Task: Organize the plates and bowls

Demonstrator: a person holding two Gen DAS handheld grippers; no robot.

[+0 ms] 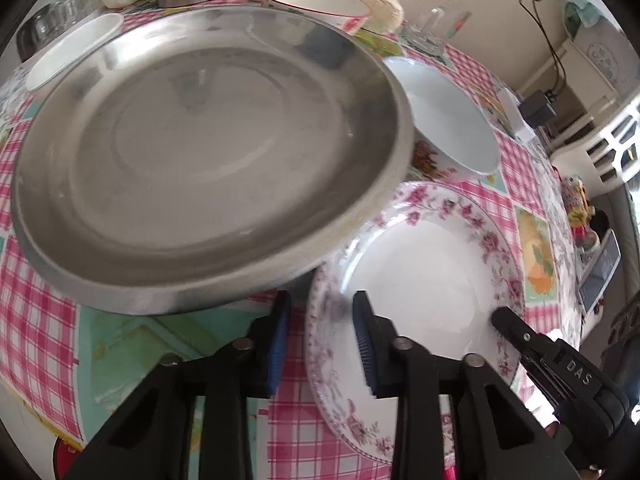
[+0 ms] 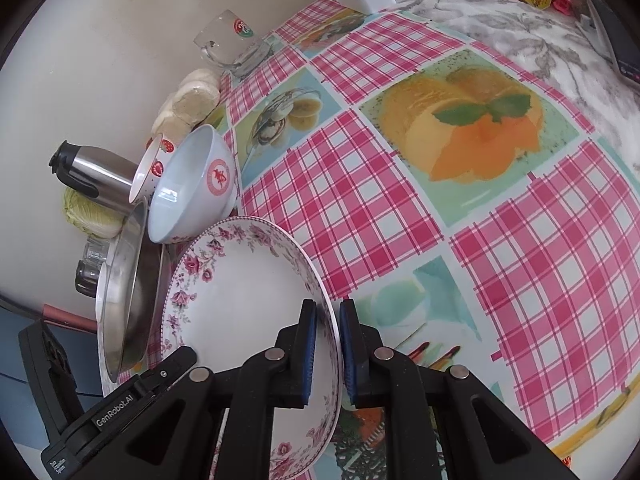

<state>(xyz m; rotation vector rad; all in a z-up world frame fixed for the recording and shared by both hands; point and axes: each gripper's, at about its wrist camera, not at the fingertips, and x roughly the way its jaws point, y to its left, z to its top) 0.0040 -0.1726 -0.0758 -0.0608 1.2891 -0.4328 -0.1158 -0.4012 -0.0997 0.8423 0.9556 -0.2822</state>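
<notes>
Tabletop [image 2: 400, 208]: we work on its checked cloth, crockery crowded along the wall.
Steel dish [image 1: 208, 152]: it lies beside our plate, its rim over the plate's edge.
Plate [image 2: 240, 304]: we should lift it level, clear of that rim.
Right tongs [image 2: 327, 352]: pinching the plate's rim.
Left tongs [image 1: 322, 344]: astride the opposite rim, slightly spread, not gripping.

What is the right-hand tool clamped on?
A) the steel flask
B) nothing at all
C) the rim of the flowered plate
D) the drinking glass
C: in the right wrist view the right tool has its blue pads pressed on either side of the flowered plate's rim.
</notes>
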